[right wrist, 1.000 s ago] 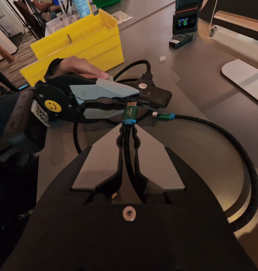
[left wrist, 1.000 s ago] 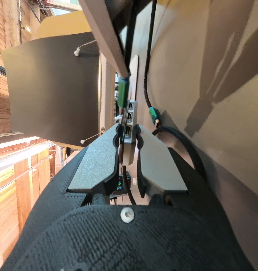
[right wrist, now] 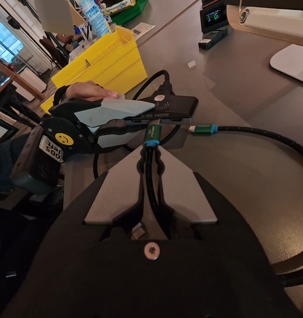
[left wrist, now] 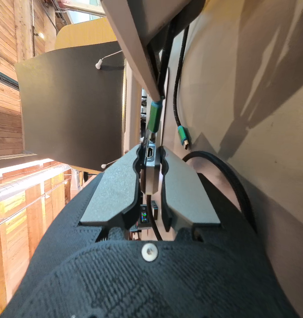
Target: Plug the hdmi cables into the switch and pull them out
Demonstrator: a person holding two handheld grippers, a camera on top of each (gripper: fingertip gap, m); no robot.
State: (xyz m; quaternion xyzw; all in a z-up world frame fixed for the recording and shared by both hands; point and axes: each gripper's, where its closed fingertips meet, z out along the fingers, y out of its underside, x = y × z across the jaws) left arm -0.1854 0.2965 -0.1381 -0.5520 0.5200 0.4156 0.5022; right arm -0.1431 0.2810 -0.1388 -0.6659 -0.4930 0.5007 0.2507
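Observation:
My left gripper [left wrist: 150, 153] is shut on the black HDMI switch [left wrist: 149, 173] and holds it just above the table; it also shows in the right wrist view [right wrist: 138, 118] gripping the switch [right wrist: 178, 106] from the left. My right gripper [right wrist: 150, 149] is shut on a braided HDMI cable [right wrist: 149, 172] just behind its green plug [right wrist: 152, 133]. The plug's tip is at the switch's middle port, between two empty ports. The plug also shows in the left wrist view [left wrist: 154, 117]. A second green-plugged cable [right wrist: 204, 128] lies loose on the table to the right.
A yellow bin [right wrist: 102, 63] stands behind the left gripper. A small device with a lit screen [right wrist: 213, 17] and a black box [right wrist: 213, 38] are at the back right. A white pad [right wrist: 291, 62] lies far right. The switch's own black lead [right wrist: 157, 75] loops behind. The tips of one gripper are about 5 cm away from the tips of the other.
My right gripper has moved the green plug forward to the switch's middle port. Both views have come closer to the switch. The left gripper still holds the switch.

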